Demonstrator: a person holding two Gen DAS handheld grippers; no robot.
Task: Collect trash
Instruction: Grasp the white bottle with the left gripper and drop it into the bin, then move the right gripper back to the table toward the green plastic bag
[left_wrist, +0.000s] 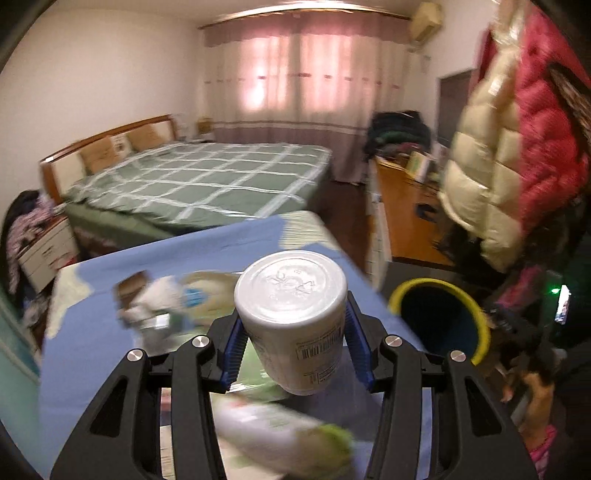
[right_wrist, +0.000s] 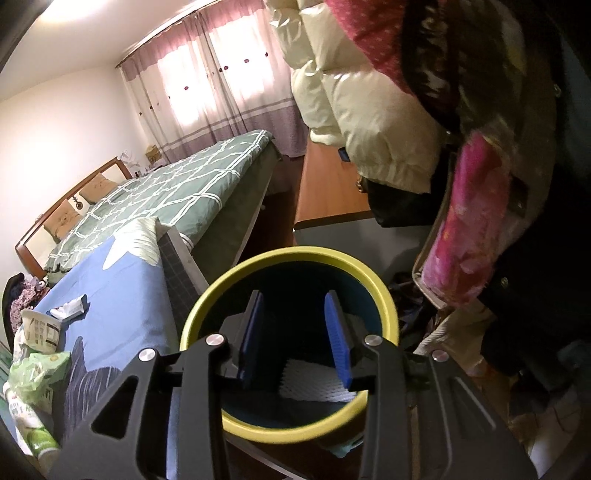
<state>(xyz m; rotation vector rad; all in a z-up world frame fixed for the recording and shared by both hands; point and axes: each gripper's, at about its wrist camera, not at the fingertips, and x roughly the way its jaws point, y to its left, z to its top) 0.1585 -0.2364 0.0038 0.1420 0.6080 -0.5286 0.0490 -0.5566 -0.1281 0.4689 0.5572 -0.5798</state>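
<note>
My left gripper (left_wrist: 293, 345) is shut on a white plastic cup (left_wrist: 293, 317), held upside down above the blue tablecloth (left_wrist: 110, 350). The yellow-rimmed dark bin (left_wrist: 439, 317) stands to its right, off the table edge. In the right wrist view my right gripper (right_wrist: 295, 336) is open and empty, directly over the mouth of the bin (right_wrist: 291, 258); white foam netting (right_wrist: 314, 384) lies inside it. More trash lies on the table: a crumpled white tissue (right_wrist: 68, 308), a paper cup (right_wrist: 40, 328), a green wrapper (right_wrist: 37, 373) and a white-green bottle (left_wrist: 280, 439).
A bed with a green checked cover (left_wrist: 199, 181) stands behind the table. A wooden desk (left_wrist: 406, 214) is at the right. Padded cream and red jackets (left_wrist: 513, 140) hang close above the bin. A nightstand with clothes (left_wrist: 40, 247) is at far left.
</note>
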